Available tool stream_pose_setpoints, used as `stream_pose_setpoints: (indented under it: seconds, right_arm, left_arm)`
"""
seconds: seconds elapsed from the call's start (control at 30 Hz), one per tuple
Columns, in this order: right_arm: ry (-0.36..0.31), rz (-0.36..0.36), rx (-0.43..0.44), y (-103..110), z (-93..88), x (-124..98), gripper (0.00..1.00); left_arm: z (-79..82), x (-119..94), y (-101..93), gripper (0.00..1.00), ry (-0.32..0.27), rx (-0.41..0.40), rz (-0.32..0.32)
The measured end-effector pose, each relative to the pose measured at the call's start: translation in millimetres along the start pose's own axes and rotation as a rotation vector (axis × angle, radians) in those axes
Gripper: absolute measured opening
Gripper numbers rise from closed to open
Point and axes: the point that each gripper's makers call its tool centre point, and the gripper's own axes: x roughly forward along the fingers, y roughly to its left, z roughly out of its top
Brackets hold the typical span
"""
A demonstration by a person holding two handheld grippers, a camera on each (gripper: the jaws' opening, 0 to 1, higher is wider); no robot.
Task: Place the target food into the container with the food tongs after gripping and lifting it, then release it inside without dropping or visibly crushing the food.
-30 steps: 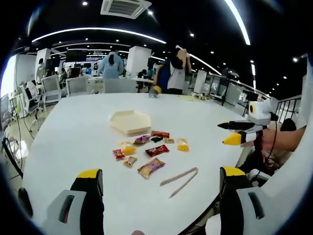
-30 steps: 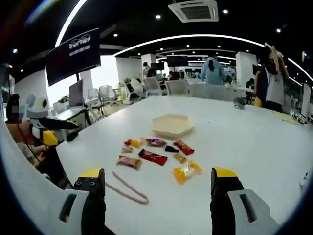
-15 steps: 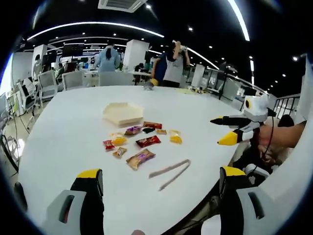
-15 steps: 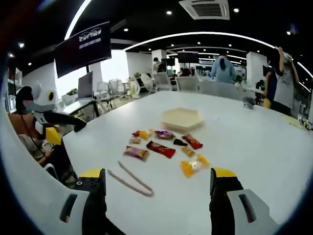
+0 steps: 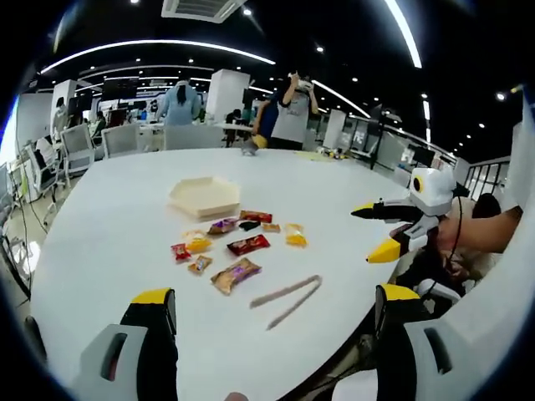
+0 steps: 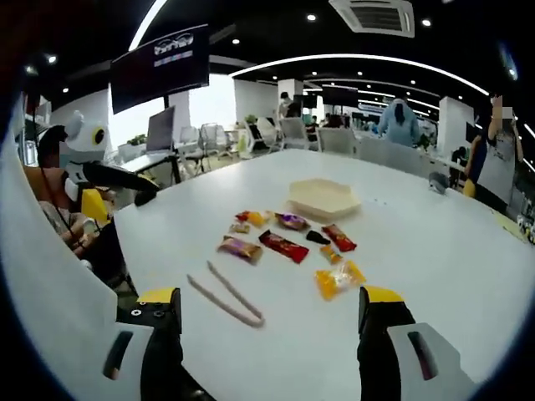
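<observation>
**Q:** Step in hand?

**A:** Approach, as I judge it. Nothing is gripped yet. My left tongs (image 5: 274,293) are spread wide and empty, and so are my right tongs (image 6: 267,294). Both hover above the near edge of the white counter (image 5: 100,225). The food tongs (image 5: 285,302) lie flat on the counter, untouched.

**Q:** Where is the food?

**A:** Wrapped snack packets are scattered in a loose cluster between the food tongs and the hexagonal container (image 5: 203,197). None are inside it. The brown packet (image 5: 235,274) lies nearest the food tongs, just beside them. The dark red packet (image 5: 249,245) is farther in, and the yellow packet (image 5: 295,236) sits on the cluster's right side in the left gripper view. I cannot tell from the task which packet is the target. The whole cluster lies ahead of both my tongs and apart from them.

**Q:** Next move?

**A:** Probably bring one of my tongs down onto the food tongs and close on their joined end, so the two arms can still be squeezed. The right gripper view has the food tongs (image 6: 224,294) near my left-hand jaw, so that side looks better placed. They lie flat and thin, so they may skid when pinched. The pick needs a low, square descent.
</observation>
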Motion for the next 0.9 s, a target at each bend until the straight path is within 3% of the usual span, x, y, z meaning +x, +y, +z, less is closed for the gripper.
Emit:
stream_pose_setpoints:
  seconds: [0.13, 0.2, 0.57, 0.67, 0.9]
  right_arm:
    - [0.005, -0.014, 0.009, -3.9, 0.4, 1.8, 0.88]
    - [-0.015, -0.01, 0.011, -4.3, 2.3, 3.1, 0.88]
    - [0.008, 0.009, 0.002, -9.1, -3.5, 7.5, 0.88]
    - [0.041, 0.031, -0.019, -10.5, -10.2, 10.9, 0.88]
    - [0.038, 0.042, -0.015, -10.2, -11.1, 15.7, 0.87]
  left_arm:
    - [-1.1, -0.6, -1.0, 0.99, 0.027, 0.009, -0.01]
    - [4.6, -2.8, 0.7, 0.99, -0.003, 0.028, -0.001]
    - [-4.0, -13.6, 4.4, 0.99, -0.001, 0.006, 0.041]
    - [-8.1, -14.8, 6.3, 0.99, -0.009, -0.031, 0.059]
    - [-8.2, -21.8, 2.4, 0.99, 0.0, 0.001, 0.066]
